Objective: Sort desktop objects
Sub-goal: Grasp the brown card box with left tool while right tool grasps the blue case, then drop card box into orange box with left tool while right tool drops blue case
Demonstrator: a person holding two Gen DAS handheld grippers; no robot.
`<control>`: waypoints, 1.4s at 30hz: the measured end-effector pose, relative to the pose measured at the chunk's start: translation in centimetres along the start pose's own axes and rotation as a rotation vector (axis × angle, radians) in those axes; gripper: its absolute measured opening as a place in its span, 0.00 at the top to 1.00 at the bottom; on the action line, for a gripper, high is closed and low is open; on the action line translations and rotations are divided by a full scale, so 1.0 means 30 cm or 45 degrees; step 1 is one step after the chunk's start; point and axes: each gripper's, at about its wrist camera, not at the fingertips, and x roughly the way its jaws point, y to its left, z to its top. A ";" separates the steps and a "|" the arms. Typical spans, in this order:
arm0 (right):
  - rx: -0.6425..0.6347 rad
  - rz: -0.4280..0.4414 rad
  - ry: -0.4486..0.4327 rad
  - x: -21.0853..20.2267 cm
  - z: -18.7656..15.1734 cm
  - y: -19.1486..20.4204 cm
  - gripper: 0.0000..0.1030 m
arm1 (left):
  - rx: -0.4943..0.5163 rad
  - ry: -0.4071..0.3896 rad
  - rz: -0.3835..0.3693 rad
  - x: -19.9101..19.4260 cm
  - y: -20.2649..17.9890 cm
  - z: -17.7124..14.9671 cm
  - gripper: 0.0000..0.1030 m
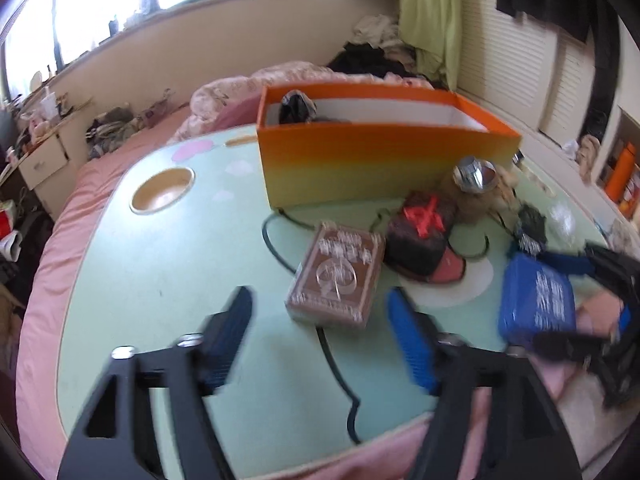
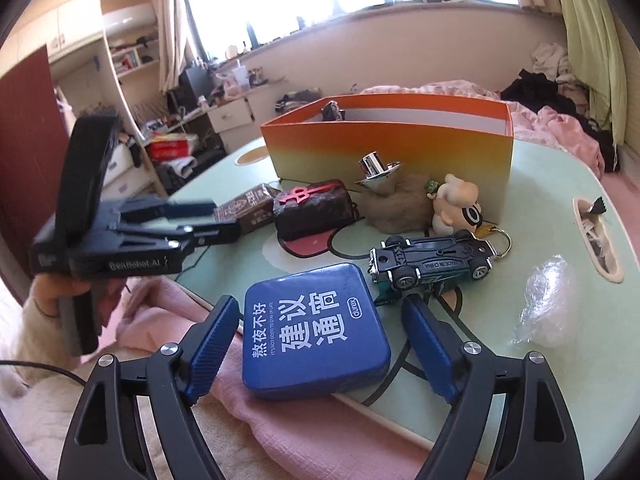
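My left gripper (image 1: 320, 294) stands open low over the green table (image 1: 168, 280), with a brown printed box (image 1: 334, 276) lying just ahead between its fingertips, untouched. From the right wrist view the left gripper (image 2: 200, 222) points at that brown box (image 2: 248, 208). My right gripper (image 2: 320, 308) is open around a blue tin (image 2: 316, 332), with a small gap on each side. The tin lies on the table's near edge, partly over a pink blanket (image 2: 168, 320). An orange box (image 2: 392, 152) stands at the back with a dark item (image 1: 298, 106) inside.
Between tin and orange box lie a dark box with a red bow (image 2: 312, 208), a chrome metal piece (image 2: 378, 170), a brown fuzzy lump (image 2: 396, 204), a plush figure (image 2: 456, 204), an overturned toy car (image 2: 432, 260) and clear plastic wrap (image 2: 548, 304). A black cable (image 1: 280, 248) crosses the table.
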 end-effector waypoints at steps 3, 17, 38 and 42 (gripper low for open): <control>-0.089 -0.044 0.028 0.013 -0.008 0.041 0.21 | 0.009 0.000 -0.040 0.027 -0.011 0.020 0.29; 0.089 -0.029 -0.271 -0.129 0.256 -0.042 0.35 | -0.085 -0.272 -0.091 -0.143 0.038 0.231 0.60; 0.320 -0.204 -0.244 0.011 0.354 -0.207 0.23 | -0.170 -0.215 -0.008 0.107 0.046 0.313 0.43; 0.149 -0.319 -0.252 -0.109 0.246 -0.069 0.18 | -0.125 -0.327 -0.007 -0.049 0.009 0.215 0.23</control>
